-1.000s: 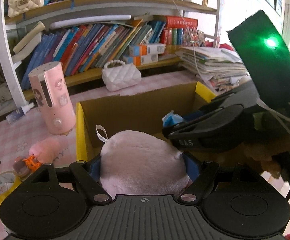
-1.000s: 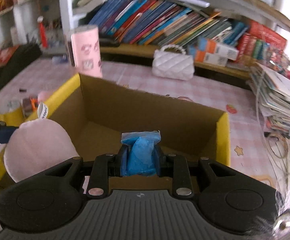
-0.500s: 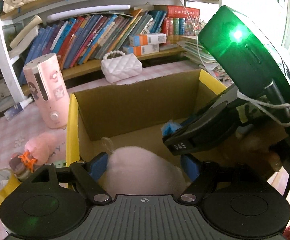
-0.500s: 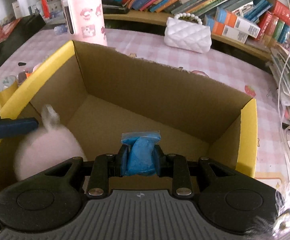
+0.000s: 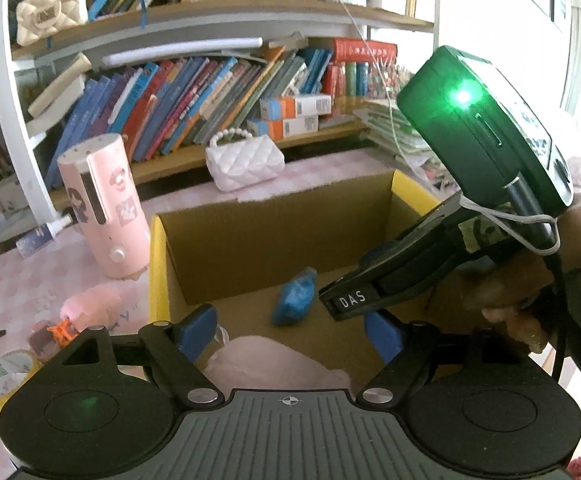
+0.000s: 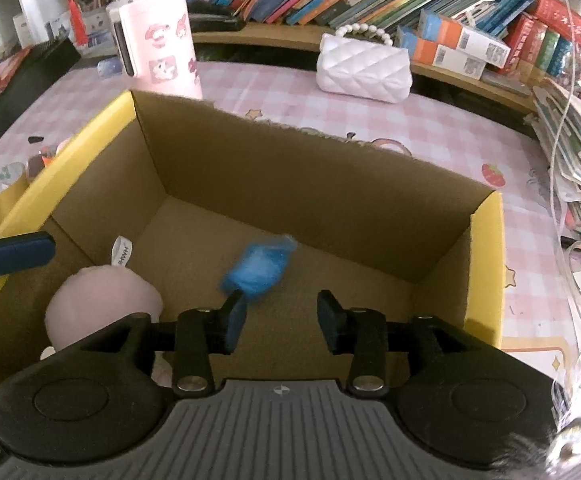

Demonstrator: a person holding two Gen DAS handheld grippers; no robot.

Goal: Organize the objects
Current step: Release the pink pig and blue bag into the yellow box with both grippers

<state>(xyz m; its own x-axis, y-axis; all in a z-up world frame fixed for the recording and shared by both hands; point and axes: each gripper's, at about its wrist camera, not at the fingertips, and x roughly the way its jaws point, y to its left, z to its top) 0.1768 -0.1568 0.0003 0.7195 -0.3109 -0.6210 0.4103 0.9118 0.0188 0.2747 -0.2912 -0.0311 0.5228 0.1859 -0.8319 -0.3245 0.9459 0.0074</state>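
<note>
An open cardboard box with yellow edges (image 5: 158, 264) (image 6: 486, 264) stands on the pink checked table. A pink plush toy (image 5: 274, 364) (image 6: 102, 300) lies on the box floor at its near left. A small blue bag (image 5: 296, 298) (image 6: 256, 266) is on or just above the floor in the middle, blurred. My left gripper (image 5: 296, 330) is open over the plush, touching nothing. My right gripper (image 6: 282, 314) is open just above the blue bag; it also shows in the left wrist view (image 5: 350, 302).
A pink cylindrical device (image 5: 104, 208) (image 6: 156, 40) stands left of the box. A white quilted handbag (image 5: 244, 160) (image 6: 364, 64) sits behind it. A tape roll (image 5: 4, 372), a small orange toy (image 5: 62, 328) and a pink plush (image 5: 90, 306) lie left. Bookshelves line the back; paper stacks (image 6: 578, 152) right.
Both grippers lowered into the box and opened. The left one let go of the pink plush, the right one let go of the blue bag; both things now lie in the box.
</note>
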